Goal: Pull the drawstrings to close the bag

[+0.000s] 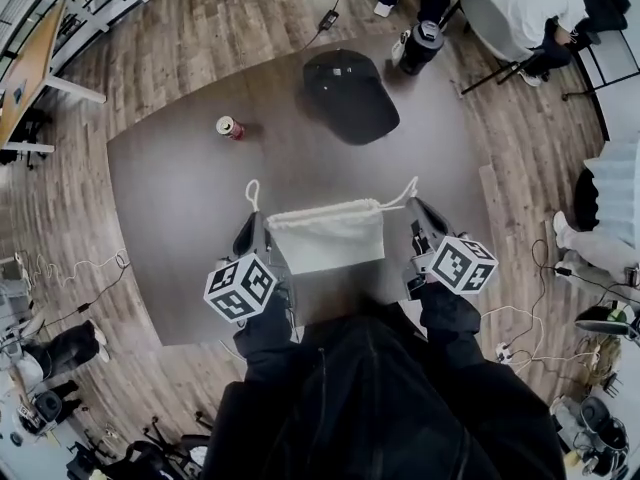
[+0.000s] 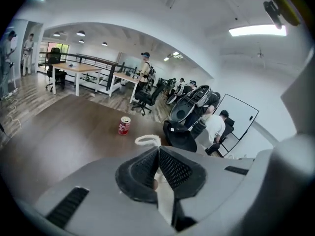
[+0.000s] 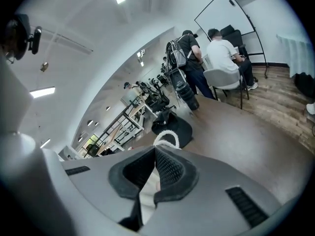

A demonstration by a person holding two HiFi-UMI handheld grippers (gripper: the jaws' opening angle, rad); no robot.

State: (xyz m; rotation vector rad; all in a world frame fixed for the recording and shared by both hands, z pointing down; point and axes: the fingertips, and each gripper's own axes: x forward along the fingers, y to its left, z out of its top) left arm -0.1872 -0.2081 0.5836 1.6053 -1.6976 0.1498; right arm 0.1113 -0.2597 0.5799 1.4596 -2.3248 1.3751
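A white cloth drawstring bag point(image 1: 325, 238) hangs between my two grippers above the dark table point(image 1: 170, 208), its gathered top edge stretched from one to the other. The left gripper point(image 1: 252, 228) is shut on the left drawstring at the bag's corner. The cord's loop point(image 2: 147, 140) pokes out past the jaws point(image 2: 158, 149), and white cloth shows between the pads. On the other side the right gripper point(image 1: 416, 214) is shut on the right drawstring. Its loop point(image 3: 167, 137) sticks out beyond the closed jaws point(image 3: 155, 149).
A red can point(image 1: 230, 126) stands at the table's far left. A black cap point(image 1: 350, 94) lies at the far middle, with a black flask point(image 1: 420, 44) beyond it. A seated person point(image 1: 540, 8) is at the far right, past the table's edge.
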